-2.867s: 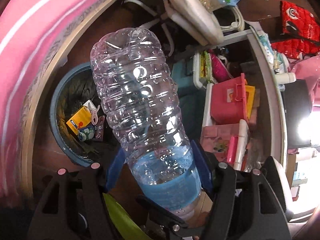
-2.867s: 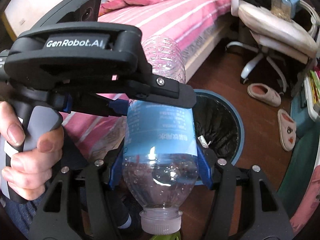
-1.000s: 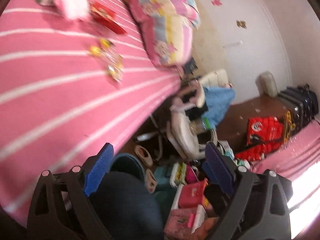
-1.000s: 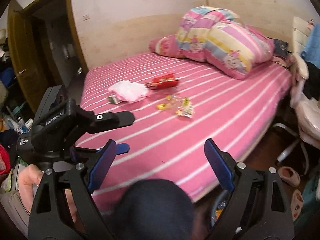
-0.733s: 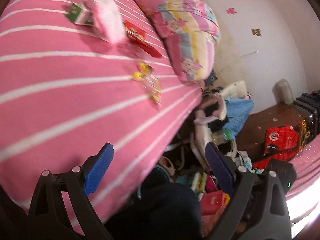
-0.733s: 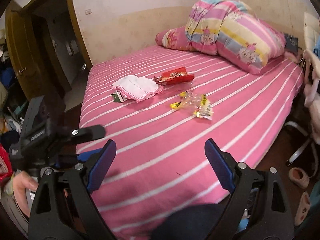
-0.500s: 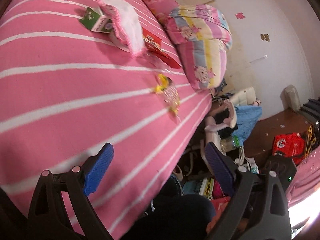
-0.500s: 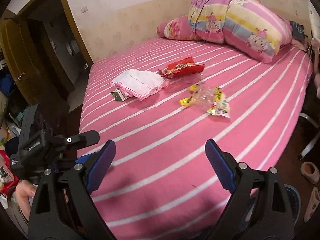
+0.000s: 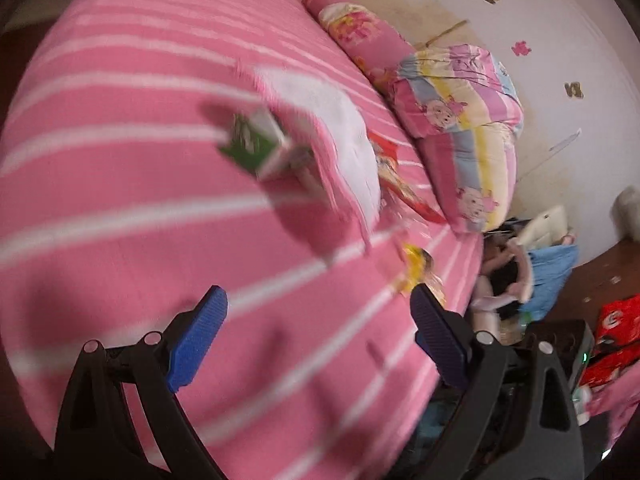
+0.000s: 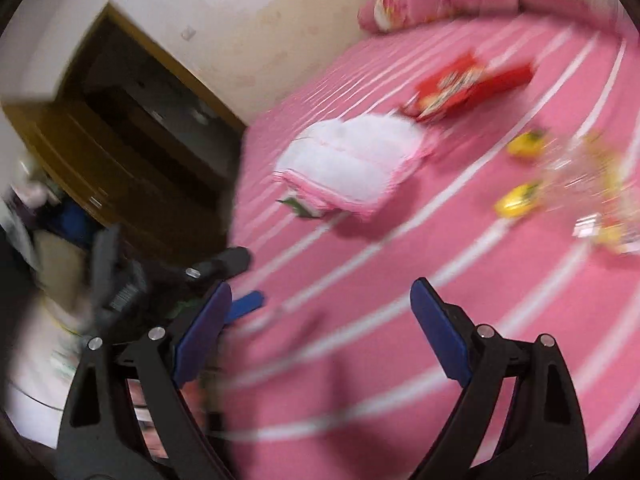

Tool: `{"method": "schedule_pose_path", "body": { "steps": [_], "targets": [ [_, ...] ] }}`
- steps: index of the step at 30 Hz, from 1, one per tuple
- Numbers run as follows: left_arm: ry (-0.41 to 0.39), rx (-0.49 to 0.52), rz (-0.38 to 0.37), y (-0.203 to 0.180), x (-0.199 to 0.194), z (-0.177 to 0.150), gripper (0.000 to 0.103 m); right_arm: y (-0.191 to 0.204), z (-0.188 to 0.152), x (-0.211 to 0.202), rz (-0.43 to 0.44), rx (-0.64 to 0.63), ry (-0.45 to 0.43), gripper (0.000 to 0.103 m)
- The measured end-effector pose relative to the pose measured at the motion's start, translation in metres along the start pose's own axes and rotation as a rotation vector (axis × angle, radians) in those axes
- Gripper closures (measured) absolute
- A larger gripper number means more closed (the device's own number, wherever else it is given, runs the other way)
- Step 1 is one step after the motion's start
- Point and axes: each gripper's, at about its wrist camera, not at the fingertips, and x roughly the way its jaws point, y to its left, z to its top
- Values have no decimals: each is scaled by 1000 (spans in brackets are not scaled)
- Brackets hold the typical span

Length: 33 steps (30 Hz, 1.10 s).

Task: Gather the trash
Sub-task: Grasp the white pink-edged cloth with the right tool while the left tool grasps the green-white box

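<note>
Trash lies on the pink striped bed (image 9: 120, 240). A green and white small carton (image 9: 256, 148) sits beside a folded white and pink cloth (image 9: 340, 136), ahead of my left gripper (image 9: 316, 340), which is open and empty. A red snack packet (image 10: 468, 84) lies beyond the cloth (image 10: 348, 164). Yellow and clear wrappers (image 10: 560, 188) lie to the right, also seen as wrappers (image 9: 416, 268) near the left gripper's right finger. My right gripper (image 10: 320, 332) hovers open over the bed with nothing in it. Both views are motion-blurred.
Pillows and a rolled quilt (image 9: 460, 120) sit at the head of the bed. A wooden door (image 10: 100, 140) stands left of the bed. A chair with blue clothes (image 9: 548, 264) and a red bag (image 9: 616, 336) are on the floor. The other gripper (image 10: 160, 276) shows at the bed's edge.
The clear bottle that both grippers held over the bin is gone from them. Both grippers have swung up and closer to the bed; the carton and cloth now loom larger.
</note>
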Motion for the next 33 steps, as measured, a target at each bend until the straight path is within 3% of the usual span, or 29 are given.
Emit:
{"method": "schedule_pose_path", "body": {
  "steps": [4,10,12,14,22,25,27,33],
  "targets": [
    [-23,96,63,2,7,29,13,-24,23,34,124,172,18,13],
    [-56,209,175,12,22,66,13,-39,42,74,179,285,34,13],
    [-56,232,177,19,29,77,13,-52,46,89,244,366,31,13],
    [-50,257,187,21,37,85,13,-60,49,96,257,407,26,13],
    [9,403,173,5,72,89,13,-71,70,102,295,407,-35,13],
    [33,470,168,-2,83,81,13,-78,73,101,302,418,-44,23],
    [51,511,169,-4,88,77,13,-83,73,103,309,433,-38,37],
    [88,497,134,-3,82,81,13,-104,73,96,332,487,-53,57]
  ]
}}
